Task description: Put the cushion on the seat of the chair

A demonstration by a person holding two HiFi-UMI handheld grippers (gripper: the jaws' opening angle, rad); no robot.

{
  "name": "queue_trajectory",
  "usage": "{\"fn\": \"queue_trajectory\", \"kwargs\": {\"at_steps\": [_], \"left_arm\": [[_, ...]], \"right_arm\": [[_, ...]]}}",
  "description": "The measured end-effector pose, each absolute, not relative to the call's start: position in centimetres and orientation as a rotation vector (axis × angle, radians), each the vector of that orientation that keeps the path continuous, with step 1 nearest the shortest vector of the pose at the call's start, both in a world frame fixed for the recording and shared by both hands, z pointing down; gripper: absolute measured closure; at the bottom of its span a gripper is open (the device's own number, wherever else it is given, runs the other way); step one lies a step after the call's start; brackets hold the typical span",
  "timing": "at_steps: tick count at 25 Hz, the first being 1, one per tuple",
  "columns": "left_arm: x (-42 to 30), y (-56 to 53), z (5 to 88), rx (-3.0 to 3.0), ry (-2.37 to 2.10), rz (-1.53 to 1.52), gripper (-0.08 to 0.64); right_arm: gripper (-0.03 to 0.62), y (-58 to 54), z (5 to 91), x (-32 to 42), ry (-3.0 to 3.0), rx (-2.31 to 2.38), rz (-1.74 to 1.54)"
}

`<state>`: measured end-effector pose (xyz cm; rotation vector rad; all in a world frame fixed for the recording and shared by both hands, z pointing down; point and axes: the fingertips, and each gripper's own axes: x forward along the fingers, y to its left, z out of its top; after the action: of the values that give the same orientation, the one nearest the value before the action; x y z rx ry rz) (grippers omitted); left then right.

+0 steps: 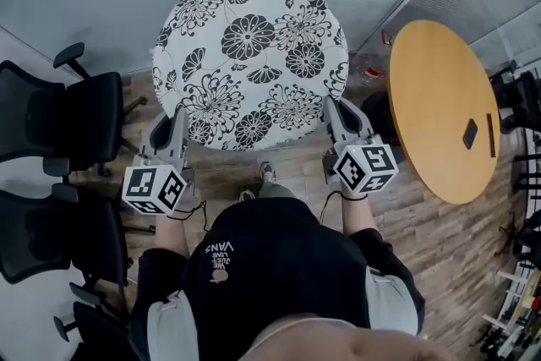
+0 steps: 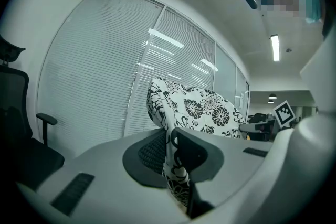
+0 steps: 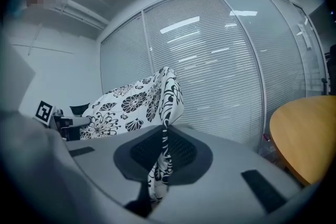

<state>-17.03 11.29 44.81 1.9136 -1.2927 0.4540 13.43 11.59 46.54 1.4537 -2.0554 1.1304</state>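
The round floral cushion is held aloft, its near edge clamped at either side by the left claw and right claw, presumably so that it is spread flat for the office chair at left.

Head view bright, even, sharp. Both gripper views dimmer, bluish, heavy fisheye w/ black corners; ceiling strip light glares, reflections streak blinds, edges prob. soft.

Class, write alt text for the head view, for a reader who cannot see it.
From above: the left gripper and right gripper clamp a round flowered cushion by its near edge. Black chairs stand left, a wooden table right.
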Motion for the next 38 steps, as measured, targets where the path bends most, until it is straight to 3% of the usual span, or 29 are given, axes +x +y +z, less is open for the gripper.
{"fn": "queue_trajectory", "kwargs": {"at_steps": [38], "left_arm": [[-16.4,11.6,43.6,1.921,-1.333,0.464,0.52]], "right_arm": [[0.561,11.6,46.5,13.3,-2.101,1.434,1.156]]}}
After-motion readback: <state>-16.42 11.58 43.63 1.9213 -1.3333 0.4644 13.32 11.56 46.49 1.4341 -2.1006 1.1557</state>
